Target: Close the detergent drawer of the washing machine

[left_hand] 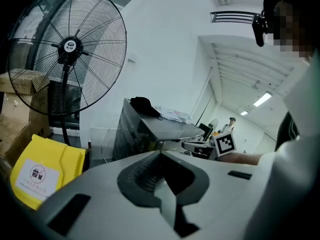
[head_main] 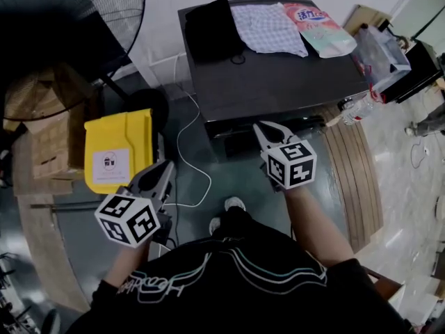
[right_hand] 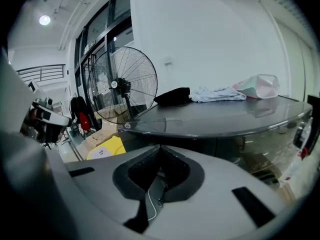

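Observation:
The dark grey washing machine [head_main: 278,82] stands ahead of me, and its top also shows in the left gripper view [left_hand: 150,124] and the right gripper view [right_hand: 225,119]. A black cloth [head_main: 212,30], a checked cloth [head_main: 268,28] and a pink detergent pouch [head_main: 320,26] lie on it. I cannot make out the drawer clearly along its glossy front edge [head_main: 278,125]. My right gripper [head_main: 266,127] is shut and empty, its tips close to that front edge. My left gripper [head_main: 167,167] is shut and empty, lower left, over the floor.
A yellow bin [head_main: 118,148] sits left of the machine, with a big floor fan [head_main: 69,19] and cardboard boxes [head_main: 42,117] behind it. A white cable [head_main: 184,138] runs over the floor. A plastic bottle [head_main: 358,108] and wooden planks [head_main: 354,172] lie to the right.

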Motion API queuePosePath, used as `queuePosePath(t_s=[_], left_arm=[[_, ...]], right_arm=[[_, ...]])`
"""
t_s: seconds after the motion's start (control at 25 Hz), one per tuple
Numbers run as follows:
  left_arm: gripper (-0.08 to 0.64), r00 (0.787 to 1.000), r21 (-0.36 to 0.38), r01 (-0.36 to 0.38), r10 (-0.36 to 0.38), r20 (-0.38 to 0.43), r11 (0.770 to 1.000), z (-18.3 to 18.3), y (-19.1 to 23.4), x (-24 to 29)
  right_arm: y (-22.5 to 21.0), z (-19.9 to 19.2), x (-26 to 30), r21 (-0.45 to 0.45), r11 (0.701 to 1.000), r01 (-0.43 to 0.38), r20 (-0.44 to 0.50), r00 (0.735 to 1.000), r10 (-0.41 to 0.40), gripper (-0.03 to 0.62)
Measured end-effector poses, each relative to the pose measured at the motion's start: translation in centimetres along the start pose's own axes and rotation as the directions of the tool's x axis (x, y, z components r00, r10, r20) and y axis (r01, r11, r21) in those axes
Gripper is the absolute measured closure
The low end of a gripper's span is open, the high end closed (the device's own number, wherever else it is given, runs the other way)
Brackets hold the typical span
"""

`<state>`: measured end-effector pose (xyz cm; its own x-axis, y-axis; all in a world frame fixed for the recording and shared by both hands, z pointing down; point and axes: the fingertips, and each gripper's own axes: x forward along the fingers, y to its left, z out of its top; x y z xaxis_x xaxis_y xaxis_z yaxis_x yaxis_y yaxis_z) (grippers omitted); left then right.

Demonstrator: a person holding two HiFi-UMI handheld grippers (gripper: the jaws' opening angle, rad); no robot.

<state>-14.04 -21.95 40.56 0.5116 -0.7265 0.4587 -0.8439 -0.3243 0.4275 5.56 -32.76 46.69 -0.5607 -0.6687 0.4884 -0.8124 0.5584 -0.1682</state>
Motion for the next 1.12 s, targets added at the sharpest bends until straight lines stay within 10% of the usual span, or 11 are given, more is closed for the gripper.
queuePosePath(t_s=[1.12], left_arm=[[0.537, 0.967, 0.17, 0.173, -0.2, 0.156, 0.97, 4.0, -7.5, -8.5]], right_arm=[[14.2, 9.7, -16.9, -0.078, 0.969, -0.235, 0.3, 0.921, 0.248, 0.566]])
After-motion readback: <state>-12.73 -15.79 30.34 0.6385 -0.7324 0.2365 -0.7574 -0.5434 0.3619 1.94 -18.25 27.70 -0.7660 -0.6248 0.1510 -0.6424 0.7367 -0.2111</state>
